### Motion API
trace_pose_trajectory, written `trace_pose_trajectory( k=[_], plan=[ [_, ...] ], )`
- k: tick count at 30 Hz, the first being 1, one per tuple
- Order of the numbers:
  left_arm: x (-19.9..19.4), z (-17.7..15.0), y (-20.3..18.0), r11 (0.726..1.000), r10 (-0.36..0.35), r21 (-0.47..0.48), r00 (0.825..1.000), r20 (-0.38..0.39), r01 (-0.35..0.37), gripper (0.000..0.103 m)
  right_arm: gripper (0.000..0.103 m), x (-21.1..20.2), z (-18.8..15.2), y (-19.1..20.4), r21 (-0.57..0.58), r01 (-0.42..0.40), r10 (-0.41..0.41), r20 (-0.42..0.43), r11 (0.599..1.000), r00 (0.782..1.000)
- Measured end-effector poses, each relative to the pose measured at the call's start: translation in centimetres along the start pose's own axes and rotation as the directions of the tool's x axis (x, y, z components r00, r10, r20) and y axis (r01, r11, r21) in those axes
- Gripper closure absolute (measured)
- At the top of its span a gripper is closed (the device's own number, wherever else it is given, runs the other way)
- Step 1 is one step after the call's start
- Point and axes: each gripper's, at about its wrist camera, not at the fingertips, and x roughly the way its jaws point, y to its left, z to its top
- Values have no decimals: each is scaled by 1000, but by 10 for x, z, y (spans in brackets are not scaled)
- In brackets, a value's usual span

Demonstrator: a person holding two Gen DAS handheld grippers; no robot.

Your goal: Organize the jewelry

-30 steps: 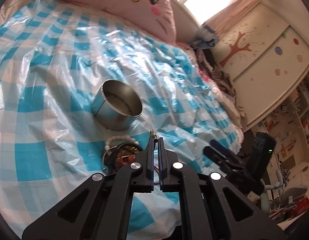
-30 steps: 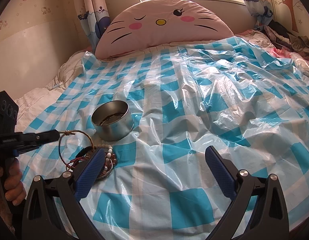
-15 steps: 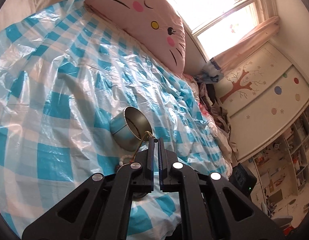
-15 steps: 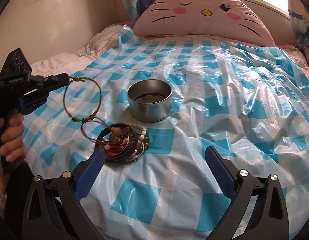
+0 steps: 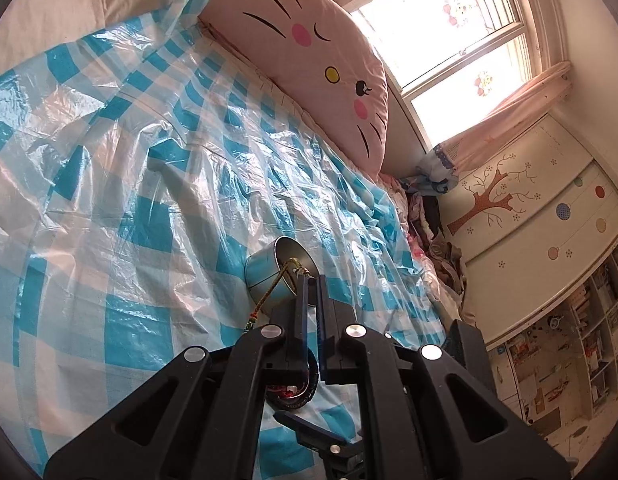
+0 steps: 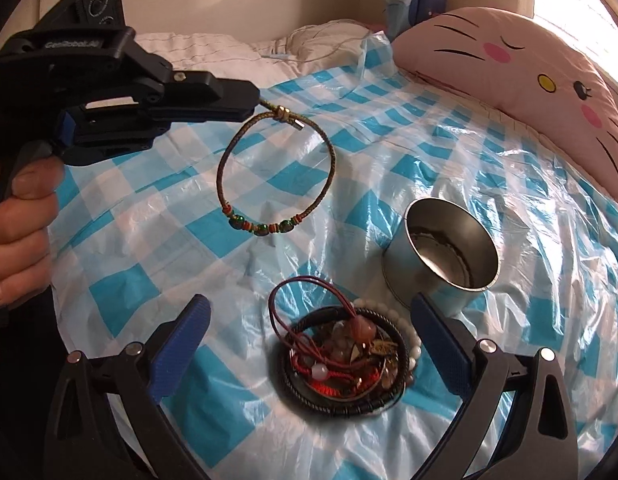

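Observation:
My left gripper (image 5: 311, 280) (image 6: 253, 105) is shut on a braided cord bracelet (image 6: 275, 176) with green beads, which hangs free in the air above the bed. In the left wrist view only a stretch of its cord (image 5: 274, 289) shows beside the fingers. A round metal tin (image 6: 443, 254) (image 5: 278, 271) stands open on the blue-checked plastic sheet. Beside it lies a pile of bracelets (image 6: 343, 354) with red cords, black rings and white beads. My right gripper (image 6: 307, 322) is open, its blue pads standing either side of that pile, just above it.
A pink cat-face pillow (image 6: 521, 80) (image 5: 321, 60) lies at the head of the bed. A person's hand (image 6: 17, 236) holds the left gripper's handle. White bedding (image 6: 237, 56) borders the sheet. A cupboard with a tree picture (image 5: 529, 216) stands past the bed.
The left gripper lifted the cord bracelet off the pile and carried it up and away. The right gripper swung over and rolled until it faced the pile and tin.

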Motion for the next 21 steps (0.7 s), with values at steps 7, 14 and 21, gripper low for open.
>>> trace_pose_trajectory(
  k=[7, 14, 21],
  plan=[
    [-1, 2, 3, 1000, -1, -5, 1000, 2, 1, 100, 80, 37, 8, -19, -31, -94, 90, -103, 995, 991],
    [6, -2, -4, 999, 23, 34, 1000, -14, -22, 99, 97, 15, -8, -56, 232, -239, 232, 58, 943, 971],
    [14, -5, -11, 997, 40, 60, 999, -20, -39, 99, 98, -28, -24, -80, 382, -377, 290, 265, 844, 919]
  ],
)
